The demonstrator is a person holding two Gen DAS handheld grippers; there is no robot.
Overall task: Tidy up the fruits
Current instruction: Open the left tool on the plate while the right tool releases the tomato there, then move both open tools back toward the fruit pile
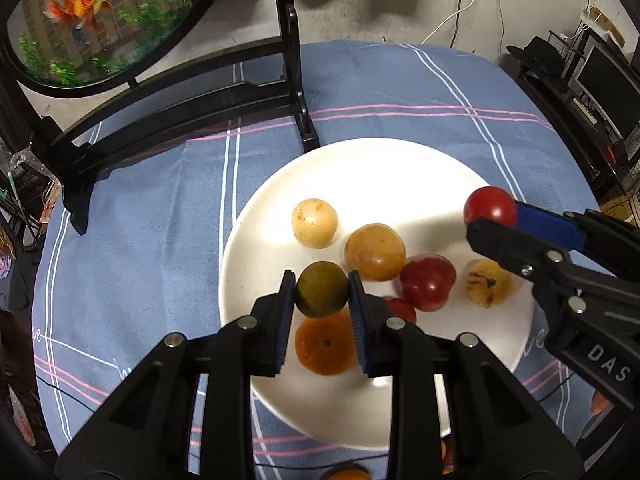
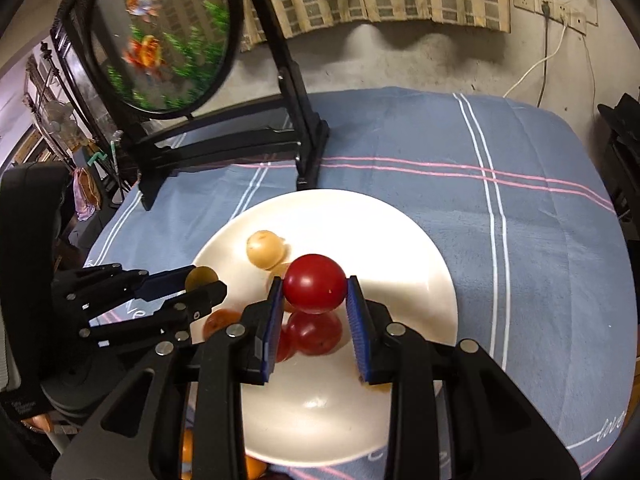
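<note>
Blue-padded, the left gripper (image 1: pixel 322 289) clamps a greenish fruit (image 1: pixel 321 289), the right gripper (image 2: pixel 314 289) a red fruit (image 2: pixel 315 283); lower both gently onto bare white plate (image 1: pixel 360 168) before releasing.

Overhead glare, fisheye-warped dim edges

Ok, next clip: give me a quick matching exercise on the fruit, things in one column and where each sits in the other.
Things:
1. greenish fruit
2. red fruit
3. orange
4. pale yellow fruit

Places:
A. lying on the white plate, toward its far side
B. between the right gripper pads
C. on the plate, under the left gripper
D. between the left gripper pads

Pairs: 1-D, 2-B, 3-C, 4-A
</note>
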